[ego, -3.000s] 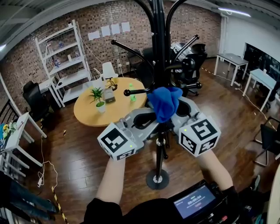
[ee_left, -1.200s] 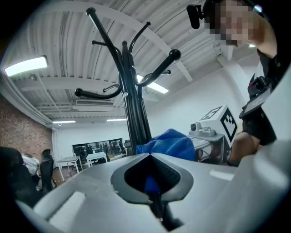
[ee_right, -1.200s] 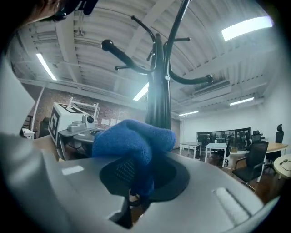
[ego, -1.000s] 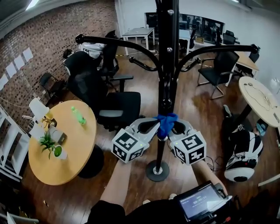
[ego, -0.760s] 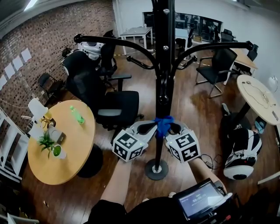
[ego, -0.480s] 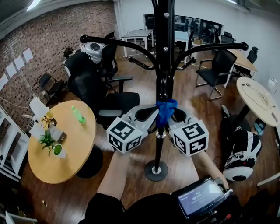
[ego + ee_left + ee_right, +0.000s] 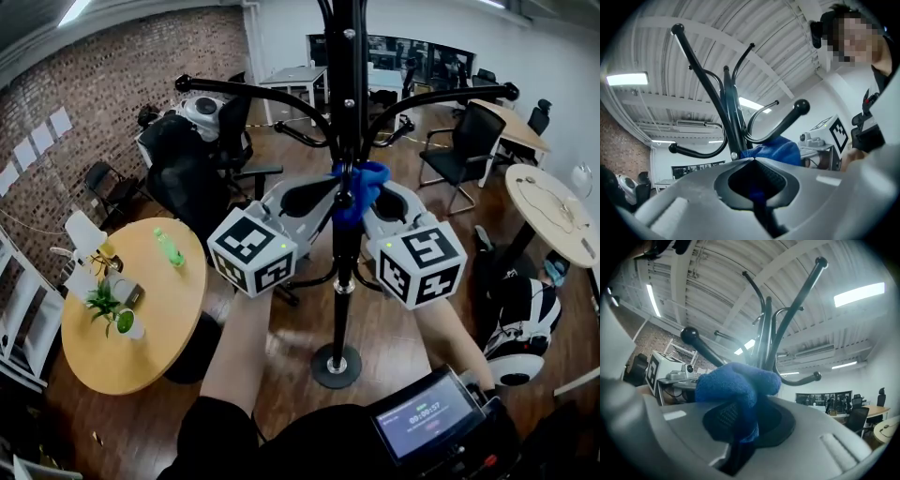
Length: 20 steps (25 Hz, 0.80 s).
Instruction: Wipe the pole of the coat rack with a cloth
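Observation:
The black coat rack pole [image 7: 344, 103] rises from its round base [image 7: 336, 366]. A blue cloth [image 7: 359, 187] is wrapped round the pole just below the curved hooks [image 7: 253, 94]. My left gripper [image 7: 330, 195] holds the cloth from the left and my right gripper [image 7: 377, 199] from the right, both shut on it. In the left gripper view the cloth [image 7: 774, 151] bulges behind the shut jaws [image 7: 753, 164], next to the pole [image 7: 732, 124]. The right gripper view shows the cloth [image 7: 736, 383] bunched in the jaws [image 7: 746, 420] against the pole [image 7: 764, 336].
A round wooden table [image 7: 141, 347] with a plant and a green bottle stands at the left. Black office chairs [image 7: 192, 178] sit behind the rack, another chair [image 7: 464, 141] and a round table [image 7: 553, 202] at the right. A screen [image 7: 427, 414] hangs at my chest.
Three seconds ago I faced the rack from another side. Over the last second both grippers slid the cloth slightly down the pole, then up to just below the hooks.

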{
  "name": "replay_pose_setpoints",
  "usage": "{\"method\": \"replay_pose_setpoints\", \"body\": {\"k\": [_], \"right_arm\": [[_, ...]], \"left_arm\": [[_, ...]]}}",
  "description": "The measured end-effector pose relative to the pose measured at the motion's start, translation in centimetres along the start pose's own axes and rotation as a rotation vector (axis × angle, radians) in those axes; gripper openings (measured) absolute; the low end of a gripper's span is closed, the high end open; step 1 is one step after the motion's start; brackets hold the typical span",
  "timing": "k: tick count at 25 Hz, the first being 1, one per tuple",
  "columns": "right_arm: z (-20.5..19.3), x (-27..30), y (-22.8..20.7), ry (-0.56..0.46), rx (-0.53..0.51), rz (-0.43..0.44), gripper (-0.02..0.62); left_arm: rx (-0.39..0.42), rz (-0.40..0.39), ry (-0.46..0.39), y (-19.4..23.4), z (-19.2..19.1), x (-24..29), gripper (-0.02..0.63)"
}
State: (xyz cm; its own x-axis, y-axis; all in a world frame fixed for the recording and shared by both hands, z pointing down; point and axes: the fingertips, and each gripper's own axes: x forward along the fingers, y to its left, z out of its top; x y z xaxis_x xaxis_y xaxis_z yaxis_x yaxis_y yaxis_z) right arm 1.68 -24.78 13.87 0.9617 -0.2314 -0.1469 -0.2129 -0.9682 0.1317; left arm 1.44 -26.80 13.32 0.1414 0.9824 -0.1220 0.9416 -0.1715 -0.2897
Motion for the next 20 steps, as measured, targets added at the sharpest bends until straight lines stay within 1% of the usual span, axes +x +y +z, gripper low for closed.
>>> {"method": "replay_pose_setpoints", "body": {"k": [3,7,9,11,13,15,17,19,20], "right_arm": [[-4.1,-0.4,0.9,0.063,0.059,-0.001,0.049],[-10.3,-0.3,2.4,0.176,0.096,-0.004,0.049],[-13.4,-0.5,2.8,0.233,0.119,-0.019,0.049],[-16.3,-1.0,3.2,0.288,0.149,-0.041,0.049],[-18.9,-1.5,3.6,0.340,0.173,-0.059,0.049],[-21.5,-1.9,4.1,0.398,0.187,-0.070,0.049],[-23.8,-2.2,4.7,0.448,0.193,-0.072,0.049],[-25.0,-2.7,5.2,0.455,0.211,-0.071,0.049],[-25.2,-2.9,5.2,0.449,0.219,-0.068,0.049]], "left_arm": [[-0.024,0.016,0.026,-1.0,-3.8,-1.0,0.002],[-0.144,0.016,0.039,-1.7,-10.0,-2.5,0.002],[-0.180,0.002,0.077,-2.3,-12.9,-2.8,0.002],[-0.198,-0.011,0.132,-3.1,-15.7,-3.1,0.002],[-0.179,-0.012,0.183,-3.9,-17.9,-3.5,0.002],[-0.115,-0.016,0.228,-4.8,-19.2,-3.6,0.001],[-0.096,-0.053,0.249,-6.1,-19.6,-3.1,0.001],[-0.092,-0.085,0.254,-7.4,-19.8,-2.6,0.001],[-0.085,-0.087,0.255,-7.7,-19.8,-2.5,0.001]]}}
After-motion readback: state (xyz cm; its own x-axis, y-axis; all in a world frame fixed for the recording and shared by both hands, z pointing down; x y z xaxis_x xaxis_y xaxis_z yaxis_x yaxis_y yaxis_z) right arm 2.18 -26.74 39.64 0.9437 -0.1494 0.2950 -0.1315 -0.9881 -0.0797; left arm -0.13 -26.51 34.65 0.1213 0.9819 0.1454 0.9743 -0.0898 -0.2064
